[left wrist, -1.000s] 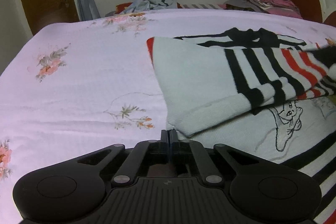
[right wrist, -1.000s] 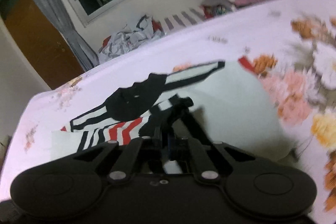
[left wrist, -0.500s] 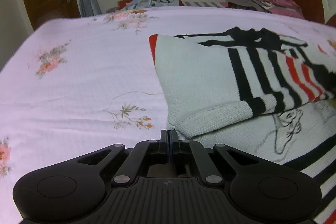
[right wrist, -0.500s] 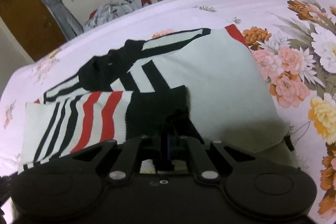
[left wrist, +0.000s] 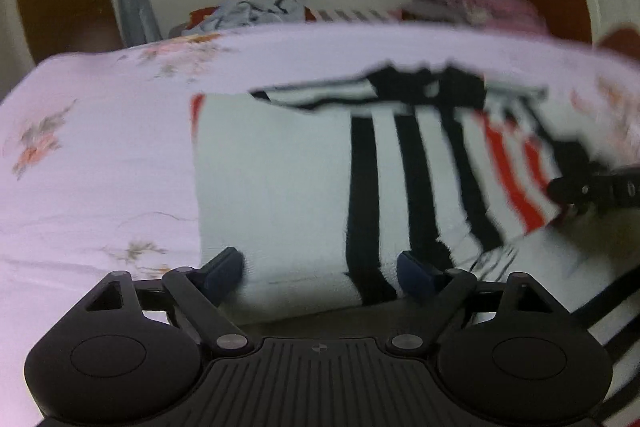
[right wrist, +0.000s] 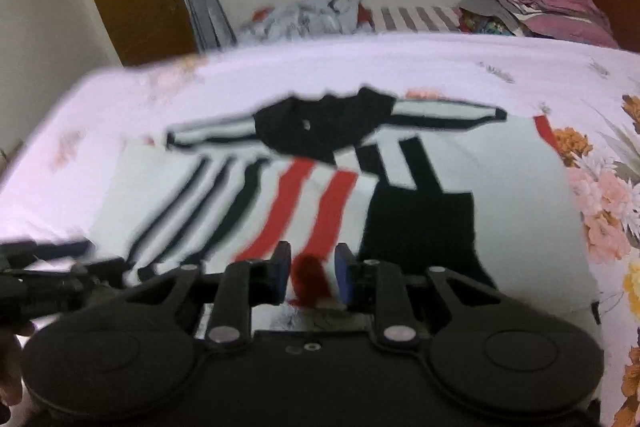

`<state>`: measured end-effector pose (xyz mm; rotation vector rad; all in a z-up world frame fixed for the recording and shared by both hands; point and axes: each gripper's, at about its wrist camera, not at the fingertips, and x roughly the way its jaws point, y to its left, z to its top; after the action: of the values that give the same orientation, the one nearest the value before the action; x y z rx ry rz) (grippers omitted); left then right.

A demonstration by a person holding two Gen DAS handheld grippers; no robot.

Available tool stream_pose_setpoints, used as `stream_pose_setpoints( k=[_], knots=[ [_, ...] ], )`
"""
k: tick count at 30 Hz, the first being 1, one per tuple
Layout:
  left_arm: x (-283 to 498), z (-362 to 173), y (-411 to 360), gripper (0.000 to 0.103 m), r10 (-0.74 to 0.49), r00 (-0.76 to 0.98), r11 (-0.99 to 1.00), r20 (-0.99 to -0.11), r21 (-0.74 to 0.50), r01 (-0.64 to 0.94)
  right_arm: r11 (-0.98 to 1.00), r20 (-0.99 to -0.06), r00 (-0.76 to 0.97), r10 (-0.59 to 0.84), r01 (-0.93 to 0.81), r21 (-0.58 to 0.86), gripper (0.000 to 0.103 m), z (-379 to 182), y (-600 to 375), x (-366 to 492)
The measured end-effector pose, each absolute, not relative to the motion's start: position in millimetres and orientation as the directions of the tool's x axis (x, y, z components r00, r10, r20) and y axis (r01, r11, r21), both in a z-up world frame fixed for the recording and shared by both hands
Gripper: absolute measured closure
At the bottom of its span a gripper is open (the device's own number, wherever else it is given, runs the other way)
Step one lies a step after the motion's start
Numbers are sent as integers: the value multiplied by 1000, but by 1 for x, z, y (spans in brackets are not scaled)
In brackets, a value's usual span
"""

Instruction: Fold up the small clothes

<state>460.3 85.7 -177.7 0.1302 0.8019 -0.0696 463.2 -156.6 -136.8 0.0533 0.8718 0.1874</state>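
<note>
**Both grippers letting go over the folded sweater**

The striped sweater (left wrist: 280, 187) is lying folded on the floral bedsheet (left wrist: 100, 147), its white sleeves turned in across the body and the black collar at the far edge.

The left gripper (left wrist: 320, 271) is angling down at the near edge of the left sleeve, its fingers (left wrist: 224, 267) spreading wide to either side of the cuff without pressing on it.

The right gripper (right wrist: 310, 273) is tilting down over the red-striped sleeve end, its jaws opening with the red cuff (right wrist: 308, 277) sitting loosely in the gap, the pads apart from it.

In the right wrist view the left gripper is showing blurred at the left edge.
</note>
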Motion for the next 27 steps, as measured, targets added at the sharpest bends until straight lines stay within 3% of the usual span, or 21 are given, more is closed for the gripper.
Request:
stream_pose_setpoints(
  k=[3, 5, 8, 14, 19, 27],
  knots=[
    [469, -167, 92, 17, -44, 677, 993, -735, 39, 108, 974, -752, 620, 222, -103, 203, 84, -134, -173, 468],
    [473, -157, 101, 17, -58, 703, 995, -709, 12, 94, 975, -717, 663, 215, -105, 195, 79, -124, -181, 470],
    [499, -153, 105, 17, -49, 705, 996, -708, 16, 86, 975, -732, 648, 208, -81, 205, 80, -124, -183, 493],
    [555, -149, 99, 17, -78, 708, 990, -701, 29, 137, 971, -733, 638, 236, -181, 155, 81, -122, -135, 536],
    [597, -170, 117, 17, -35, 660, 998, -751, 2, 55, 990, -789, 599, 139, -109, 91, 84, -134, -117, 573],
    [587, -168, 134, 17, -89, 698, 996, -710, -62, 63, 990, -784, 607, 130, -121, 70, 80, -133, -114, 574]
  ],
)
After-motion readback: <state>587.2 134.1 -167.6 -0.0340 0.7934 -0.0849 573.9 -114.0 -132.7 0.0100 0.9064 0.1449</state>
